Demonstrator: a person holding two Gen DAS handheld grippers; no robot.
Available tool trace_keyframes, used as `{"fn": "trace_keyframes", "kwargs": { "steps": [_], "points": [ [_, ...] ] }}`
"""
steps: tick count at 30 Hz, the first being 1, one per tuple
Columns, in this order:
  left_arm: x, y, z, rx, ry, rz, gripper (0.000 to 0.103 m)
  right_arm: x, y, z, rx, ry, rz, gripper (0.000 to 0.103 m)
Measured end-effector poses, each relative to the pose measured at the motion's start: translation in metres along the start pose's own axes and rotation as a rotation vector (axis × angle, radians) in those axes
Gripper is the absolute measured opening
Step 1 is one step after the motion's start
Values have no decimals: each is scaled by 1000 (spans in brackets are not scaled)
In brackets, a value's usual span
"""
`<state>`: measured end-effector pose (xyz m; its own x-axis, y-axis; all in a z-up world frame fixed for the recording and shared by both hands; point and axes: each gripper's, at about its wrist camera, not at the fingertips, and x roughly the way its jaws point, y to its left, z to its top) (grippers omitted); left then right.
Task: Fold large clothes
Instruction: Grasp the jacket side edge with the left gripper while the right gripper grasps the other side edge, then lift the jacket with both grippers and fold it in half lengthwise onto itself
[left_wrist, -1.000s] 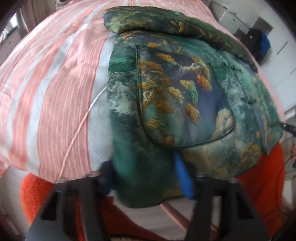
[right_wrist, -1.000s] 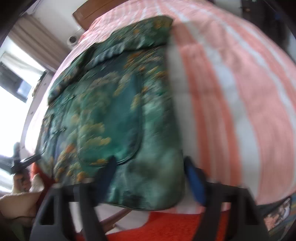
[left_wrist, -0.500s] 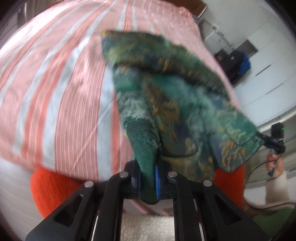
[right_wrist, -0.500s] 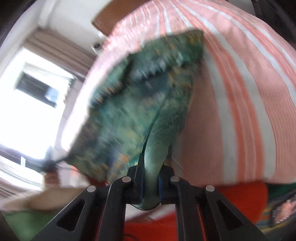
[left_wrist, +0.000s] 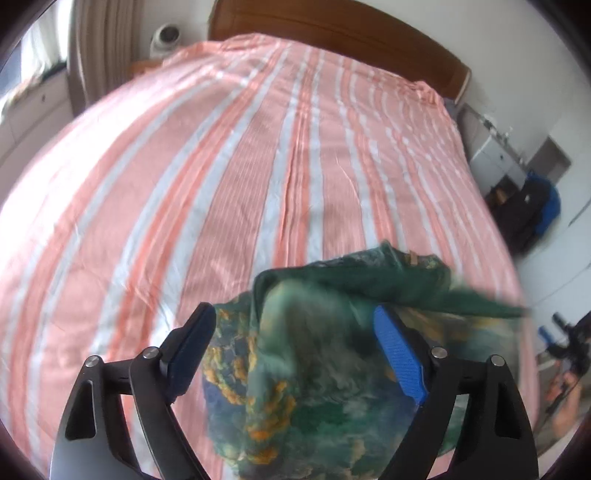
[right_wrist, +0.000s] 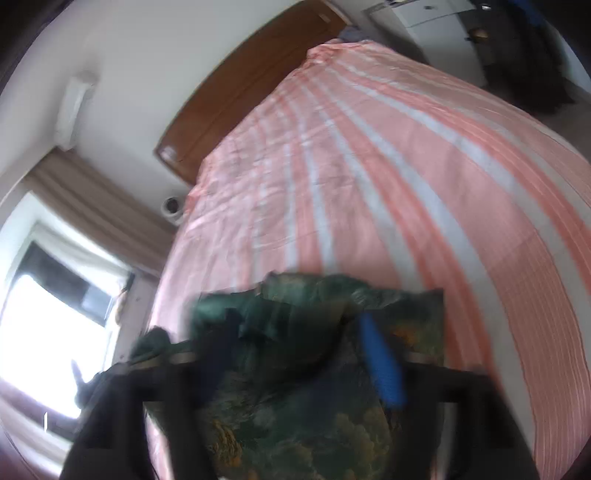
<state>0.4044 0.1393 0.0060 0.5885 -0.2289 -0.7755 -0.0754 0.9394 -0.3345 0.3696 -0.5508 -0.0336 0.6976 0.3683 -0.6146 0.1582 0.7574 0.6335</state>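
**Hem released over the fold**

Near the foot of the striped bed (left_wrist: 229, 192), the green patterned garment (left_wrist: 317, 373) lay bunched beneath both tools, its near edge heaped over itself rather than spread flat. The left gripper (left_wrist: 291, 354) had its blue pads standing wide and its jaws were opening; cloth sat between them, yet neither pad pressed on it, so the fabric looked let go and not held. The right gripper (right_wrist: 303, 365) showed the same in its blurred view: jaws opening, one blue pad clear of the cloth, the garment (right_wrist: 314, 398) lying loose under and between them. Both tools pointed down along the bed toward the wooden headboard (left_wrist: 332, 29), which suited a fold carried from the near hem toward the collar end and dropped there.

Judged from this, the fold was laid but untidy: a dark green edge stuck out to the right in the left view, off line with the rest. Beyond the bundle the bedspread ran bare up to the headboard, giving ample room to draw back or to smooth forward. To the right, the bed's side edge lay near the garment, so little margin remained on that flank.
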Motion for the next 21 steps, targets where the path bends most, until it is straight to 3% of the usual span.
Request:
{"fn": "trace_keyframes", "kwargs": {
  "steps": [2,4,7,9,10,12,13,14,15,18,21],
  "points": [
    [-5,17,-8,-28,-26,-53,96,7,-3,2,10,-15,15,80],
    [3,29,-17,-16,-29,-46,98,6,0,-3,-67,1,-14,82],
    [45,29,-34,3,56,9,97,32,4,-9,-173,84,-113,83],
    [71,25,-47,-1,105,3,90,47,-2,-14,-199,118,-164,82],
    [79,20,-51,4,124,-5,79,60,-3,-20,-202,147,-169,81],
    [93,7,-62,38,171,12,33,74,-7,-32,-213,203,-152,65],
    [94,0,-67,61,176,56,10,82,-7,-37,-236,215,-171,55],
    [91,-4,-67,74,164,78,8,84,-3,-42,-282,206,-224,20],
    [80,-8,-65,80,126,80,7,82,2,-43,-313,186,-255,12],
    [36,-20,-45,84,-25,17,7,45,23,-36,-375,42,-243,10],
    [19,-38,-25,119,-169,45,7,18,52,-20,-455,-96,-235,10]
  ]
}}
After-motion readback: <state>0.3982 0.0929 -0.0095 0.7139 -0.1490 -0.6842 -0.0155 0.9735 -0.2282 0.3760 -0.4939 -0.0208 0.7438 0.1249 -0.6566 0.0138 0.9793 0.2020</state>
